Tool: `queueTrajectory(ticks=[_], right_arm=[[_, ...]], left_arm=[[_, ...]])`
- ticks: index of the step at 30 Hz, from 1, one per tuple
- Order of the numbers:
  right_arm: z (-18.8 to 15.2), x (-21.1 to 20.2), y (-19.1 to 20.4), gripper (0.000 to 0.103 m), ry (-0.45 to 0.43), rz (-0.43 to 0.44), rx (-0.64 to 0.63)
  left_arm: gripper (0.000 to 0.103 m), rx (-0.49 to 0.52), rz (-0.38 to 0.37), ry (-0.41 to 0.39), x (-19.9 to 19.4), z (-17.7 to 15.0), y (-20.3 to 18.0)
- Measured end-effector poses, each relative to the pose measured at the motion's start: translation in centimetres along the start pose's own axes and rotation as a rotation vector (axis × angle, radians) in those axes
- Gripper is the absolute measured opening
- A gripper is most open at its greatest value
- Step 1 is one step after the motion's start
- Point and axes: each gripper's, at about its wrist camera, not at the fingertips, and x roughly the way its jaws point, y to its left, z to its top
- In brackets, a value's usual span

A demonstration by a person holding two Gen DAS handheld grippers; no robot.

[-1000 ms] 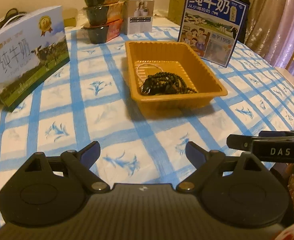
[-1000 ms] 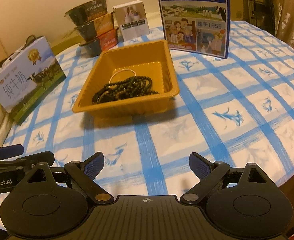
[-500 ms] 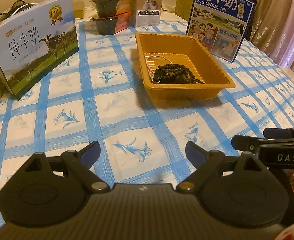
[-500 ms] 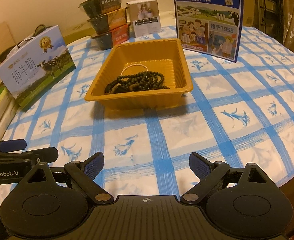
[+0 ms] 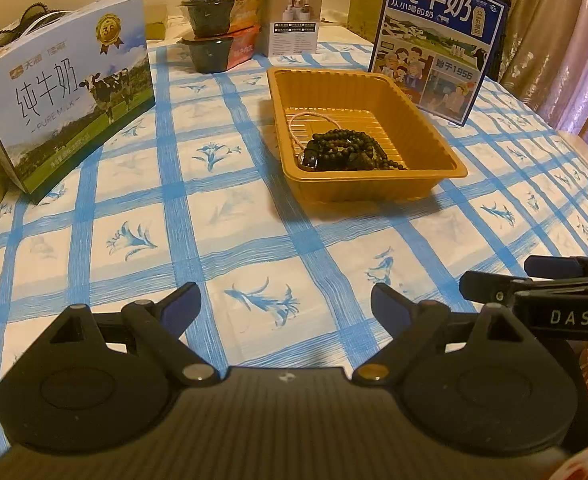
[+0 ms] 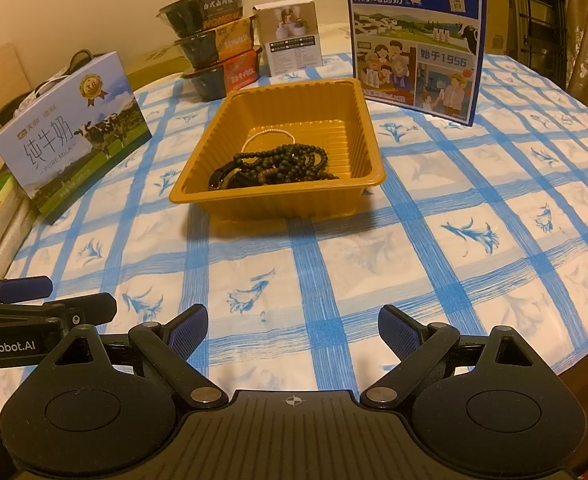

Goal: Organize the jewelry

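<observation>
Both tools — left tool [image 5: 286,308] and right tool [image 6: 293,326] — wide apart, holding nothing, above the counter [image 5: 222,216]. Dark beads [image 6: 282,164] piled in the yellow tray [image 6: 230,196], well ahead.

Dim, warm yellow room light; tray [image 5: 446,168] casts soft near-side shadow. Fisheye bends edges, corners black (vignette). Sharp, no blur.

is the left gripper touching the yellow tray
Apart. The left wrist view shows the open left gripper over bare tablecloth, well short of the yellow tray.
</observation>
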Motion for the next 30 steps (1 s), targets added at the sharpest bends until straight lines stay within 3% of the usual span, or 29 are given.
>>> queueTrajectory(ticks=[30], right_arm=[[0.04, -0.06, 0.26, 0.092, -0.003, 0.0, -0.004]], left_arm=[[0.091, 0.003, -0.002, -0.001, -0.08, 0.0, -0.14]])
